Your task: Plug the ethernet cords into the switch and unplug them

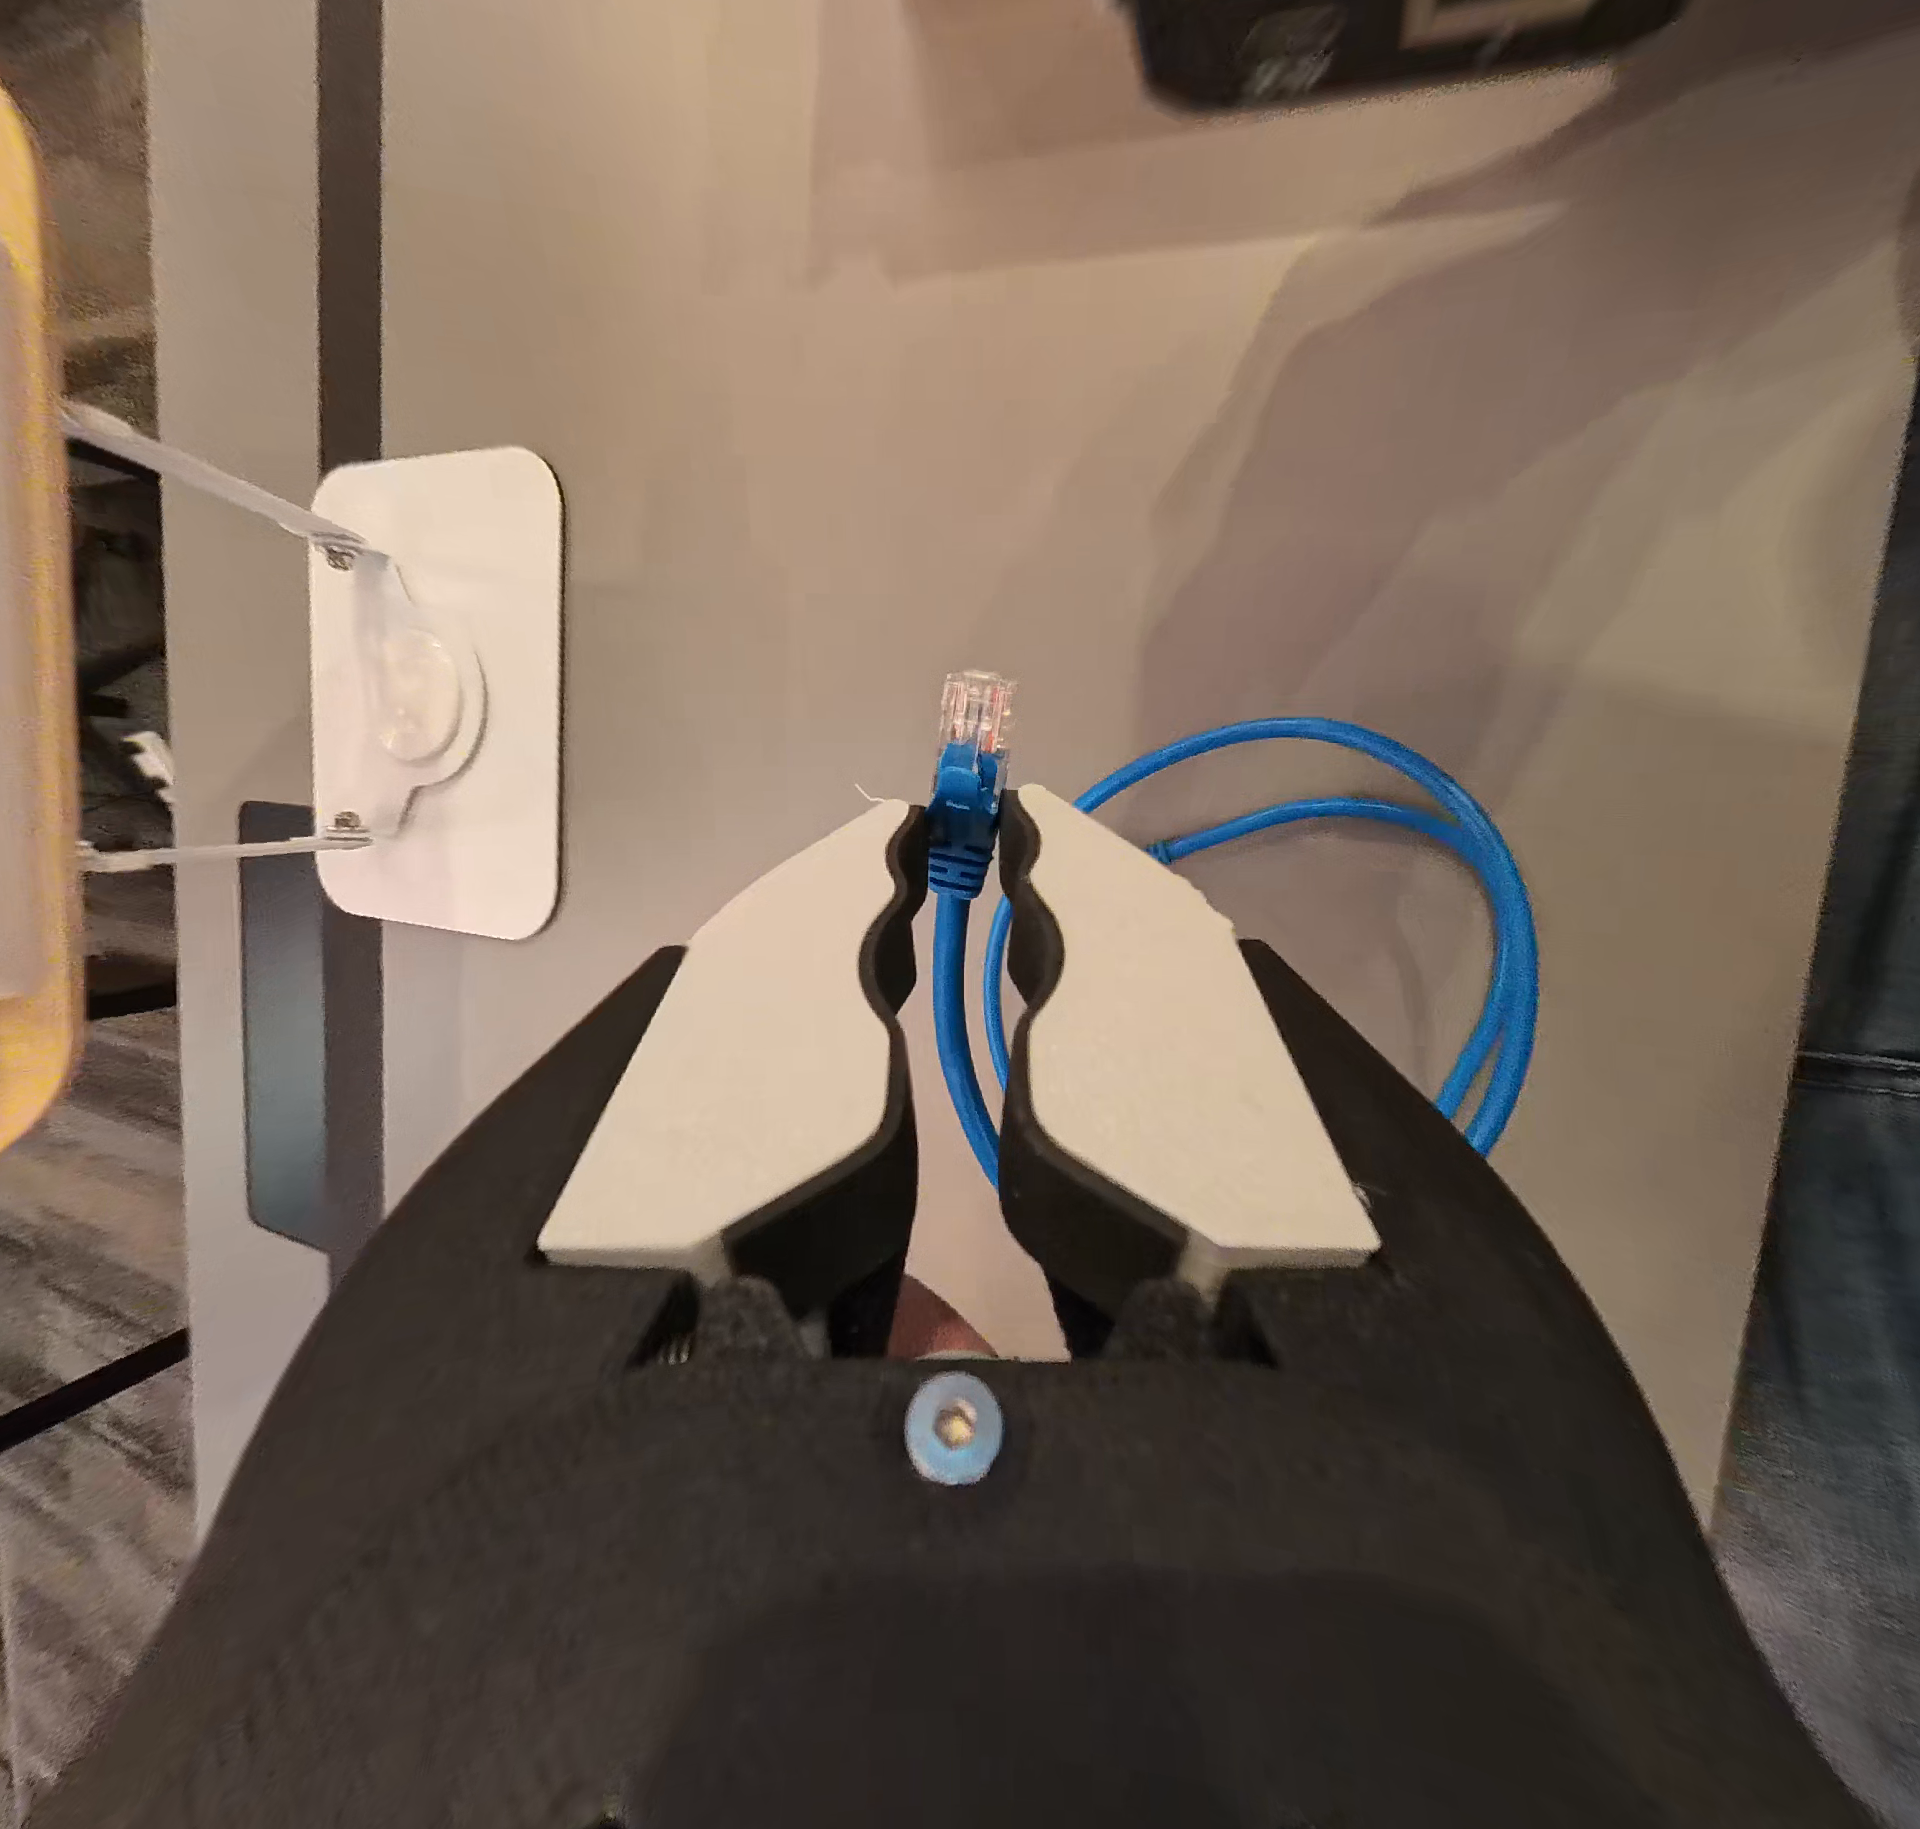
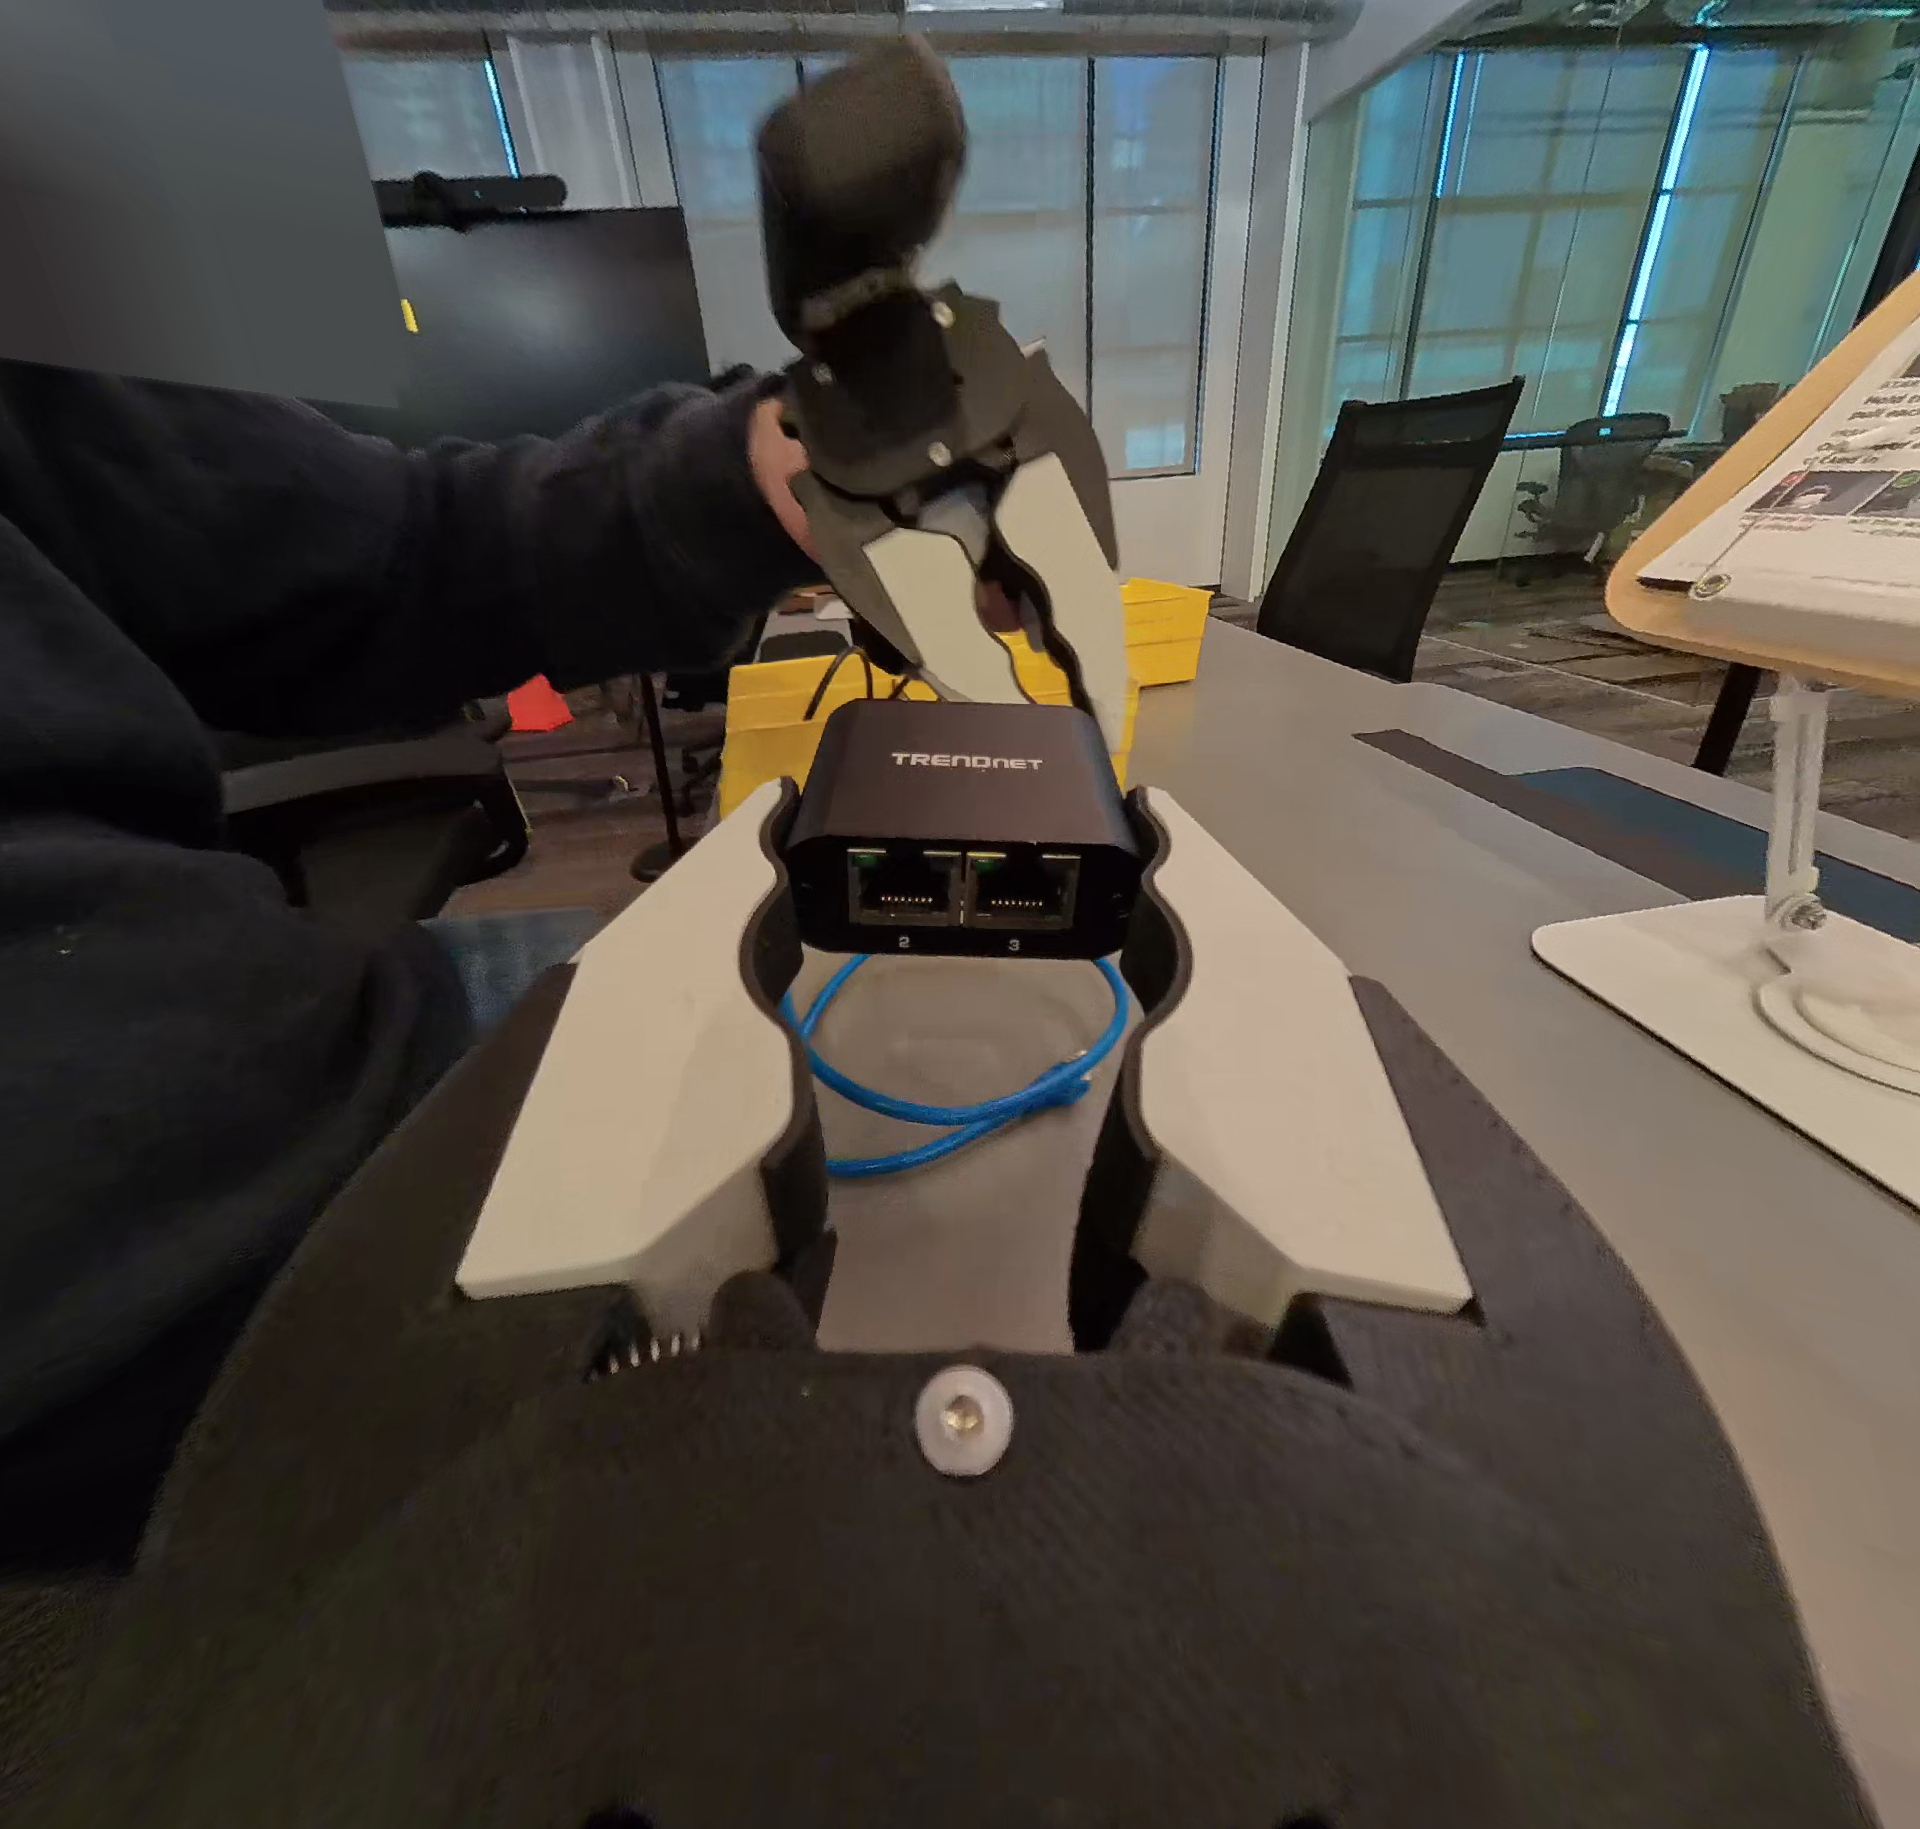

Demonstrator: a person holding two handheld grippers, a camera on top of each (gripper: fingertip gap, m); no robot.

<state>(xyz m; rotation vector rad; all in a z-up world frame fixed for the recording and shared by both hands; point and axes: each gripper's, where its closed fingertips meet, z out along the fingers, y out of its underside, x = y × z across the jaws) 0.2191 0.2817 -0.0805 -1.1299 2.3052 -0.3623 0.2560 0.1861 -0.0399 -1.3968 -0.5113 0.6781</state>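
Matt black switch point(image 2: 961, 834), glossy cable point(image 1: 1496, 906)

Each gripper, left point(image 1: 966, 813) and right point(image 2: 961, 844), has a black textured body, white fingers with wavy black inner pads, and a central screw. The person wears a dark sleeve point(image 2: 416, 553).

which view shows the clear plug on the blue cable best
The left wrist view: the clear plug sticks up sharp and centred just past the left gripper, which pinches its blue boot. The right wrist view shows only the blue cable looped on the table, with the plug hidden.
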